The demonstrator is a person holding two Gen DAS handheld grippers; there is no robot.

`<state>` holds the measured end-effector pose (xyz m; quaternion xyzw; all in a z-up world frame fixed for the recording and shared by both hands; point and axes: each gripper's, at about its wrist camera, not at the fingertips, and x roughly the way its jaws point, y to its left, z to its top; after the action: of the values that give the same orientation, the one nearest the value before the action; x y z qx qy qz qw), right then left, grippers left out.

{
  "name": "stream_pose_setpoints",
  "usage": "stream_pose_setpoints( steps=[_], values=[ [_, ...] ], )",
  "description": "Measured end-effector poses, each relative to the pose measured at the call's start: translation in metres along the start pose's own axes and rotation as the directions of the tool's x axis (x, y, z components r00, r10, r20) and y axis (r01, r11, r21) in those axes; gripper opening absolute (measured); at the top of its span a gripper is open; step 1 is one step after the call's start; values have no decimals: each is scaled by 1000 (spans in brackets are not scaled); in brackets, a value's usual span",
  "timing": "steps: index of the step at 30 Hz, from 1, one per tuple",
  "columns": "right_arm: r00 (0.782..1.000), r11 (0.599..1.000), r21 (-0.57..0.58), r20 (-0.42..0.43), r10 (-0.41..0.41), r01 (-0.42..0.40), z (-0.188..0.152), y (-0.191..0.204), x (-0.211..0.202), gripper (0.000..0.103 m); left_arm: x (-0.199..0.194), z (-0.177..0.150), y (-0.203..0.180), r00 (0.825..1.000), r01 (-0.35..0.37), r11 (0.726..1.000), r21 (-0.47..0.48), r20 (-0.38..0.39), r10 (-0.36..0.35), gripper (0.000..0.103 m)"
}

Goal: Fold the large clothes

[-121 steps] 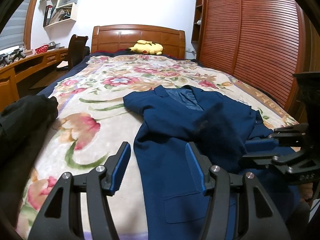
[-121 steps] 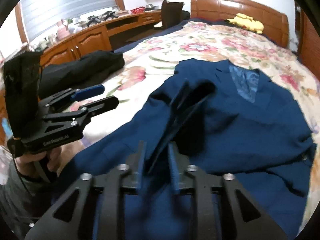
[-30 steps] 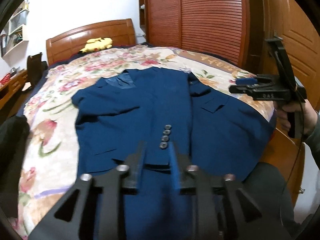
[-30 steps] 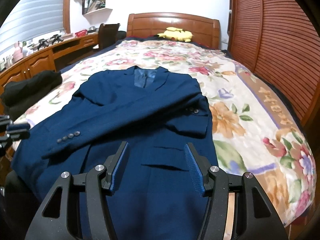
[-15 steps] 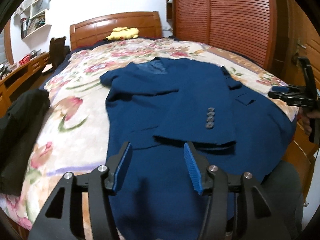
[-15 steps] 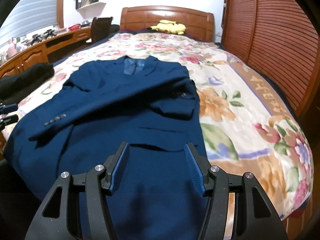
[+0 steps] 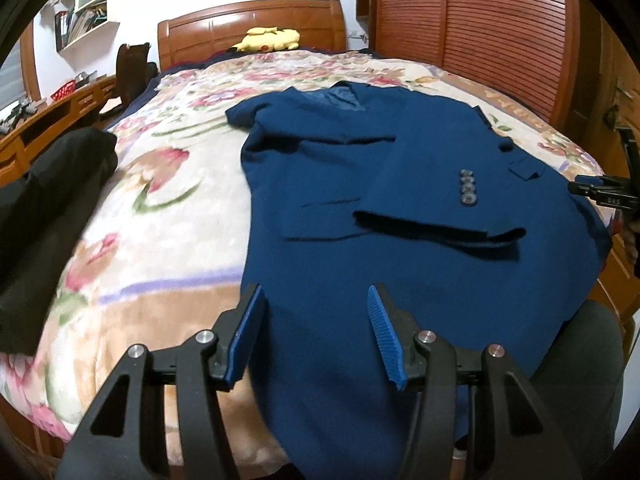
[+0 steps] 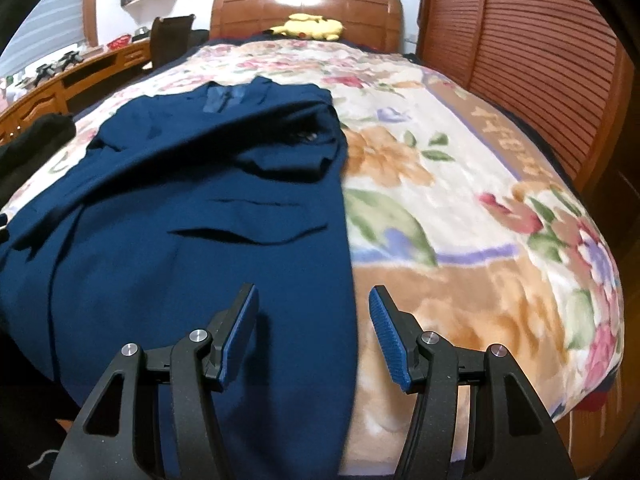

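Observation:
A navy blue suit jacket (image 7: 400, 208) lies flat on the floral bedspread (image 7: 168, 208), collar toward the headboard, both sleeves folded across its front. Its hem hangs over the bed's foot. The buttoned cuff (image 7: 466, 188) of one sleeve rests on the body. My left gripper (image 7: 316, 332) is open and empty above the jacket's lower left hem. My right gripper (image 8: 312, 332) is open and empty above the jacket's (image 8: 200, 220) lower right edge. The right gripper also shows at the right edge of the left wrist view (image 7: 608, 194).
A black garment (image 7: 44, 208) lies on the bed's left side. A yellow plush toy (image 7: 268, 40) sits by the wooden headboard (image 7: 248, 24). Slatted wardrobe doors (image 7: 480, 32) line the right; a wooden desk (image 7: 36, 120) and chair stand on the left.
The left gripper let go of the sleeve cuff, which now lies across the jacket, and opened. Both grippers have dropped toward the jacket's hem at the bed's foot.

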<state>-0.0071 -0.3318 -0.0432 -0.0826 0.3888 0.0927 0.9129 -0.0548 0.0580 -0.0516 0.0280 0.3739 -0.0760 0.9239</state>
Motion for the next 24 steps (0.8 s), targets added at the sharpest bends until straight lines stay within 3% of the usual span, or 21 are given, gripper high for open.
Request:
stream_pose_setpoints(
  steps=[11,21,24],
  values=[
    [1000,1000,29,-20,11,-10,-14,-10,3,60,-3,-17,11,1000,-10,1000,-25,-4,10,53],
    [995,996,-4,-55,85,-85,-26,-1,-1,62,-10,-32,13,999,45,998,-53,-4,-45,52],
    [993,995,-18,-67,98,-100,-28,3,-1,62,-12,-35,12,998,57,997,-45,-3,-57,47]
  ],
)
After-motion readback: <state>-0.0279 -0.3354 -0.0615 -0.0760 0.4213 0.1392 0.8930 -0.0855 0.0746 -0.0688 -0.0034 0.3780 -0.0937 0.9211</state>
